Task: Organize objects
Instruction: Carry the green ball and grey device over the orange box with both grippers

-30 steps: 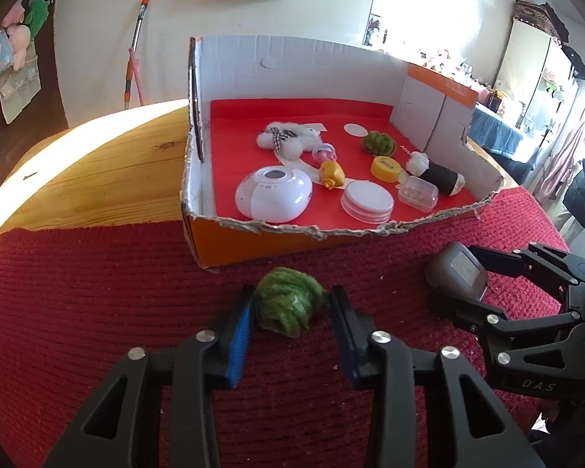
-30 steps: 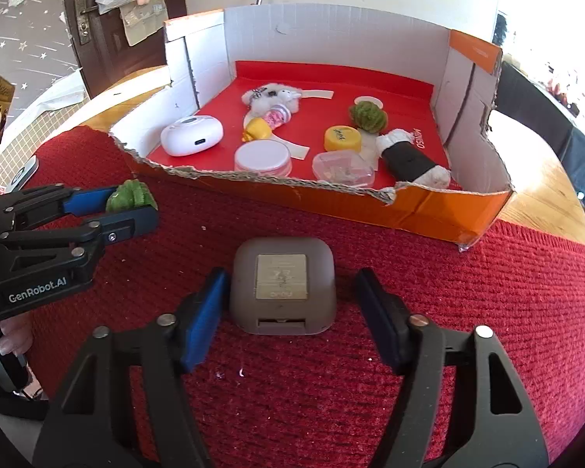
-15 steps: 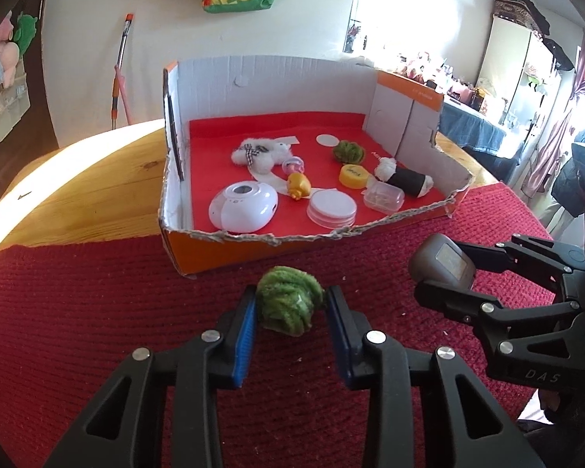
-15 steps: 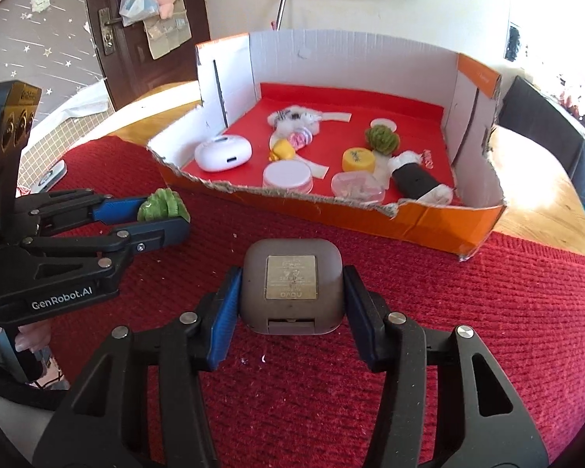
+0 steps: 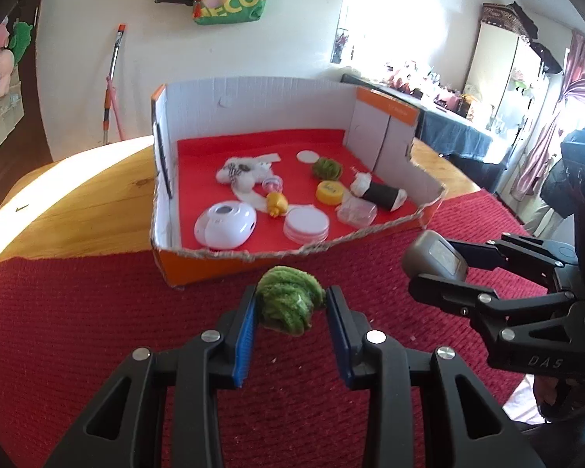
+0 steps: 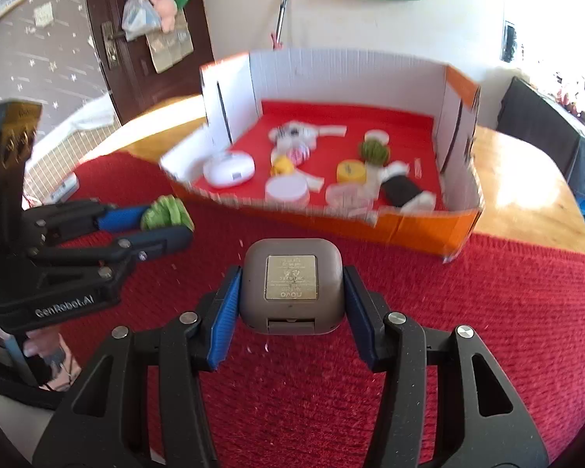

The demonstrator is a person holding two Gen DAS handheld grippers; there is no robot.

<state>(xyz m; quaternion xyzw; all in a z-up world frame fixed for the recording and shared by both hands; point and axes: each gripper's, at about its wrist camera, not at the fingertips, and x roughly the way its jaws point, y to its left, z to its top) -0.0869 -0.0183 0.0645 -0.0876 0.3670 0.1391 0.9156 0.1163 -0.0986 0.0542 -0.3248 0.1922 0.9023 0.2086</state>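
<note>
Left side first: the left gripper (image 5: 290,308) is clamped on a green woolly ball (image 5: 288,304), blue pads pressed into its flanks, the ball off the red knitted cloth (image 5: 78,331). The wool bulges out ahead of the pads and hangs a little below them — a soft, squashy hold near the fingertips. Risk here: the fibres may compress and creep, so the ball could slide forward out of the tips if the gripper tips further down or jolts.

Ahead of both grippers sits the cardboard box (image 5: 253,105), red-lined, its near wall cut low with a ragged edge. Already inside: a white oval device (image 5: 225,225), a round white tin (image 5: 306,226), a yellow cap (image 5: 329,192), a second green ball (image 5: 326,167) and a few small toys. Free floor is mostly along the back and far left; a careless drop could land on these or knock the tin.

To the right of the left gripper, the right gripper (image 6: 290,292) is closed on a grey rounded case (image 6: 291,282), pads on its two side faces, label up, also held clear of the cloth. The shell looks smooth and hard — it could twist or slip between the pads if bumped on the box's ragged front wall. The two grippers are near each other; crossing paths over the box could make them collide.
</note>
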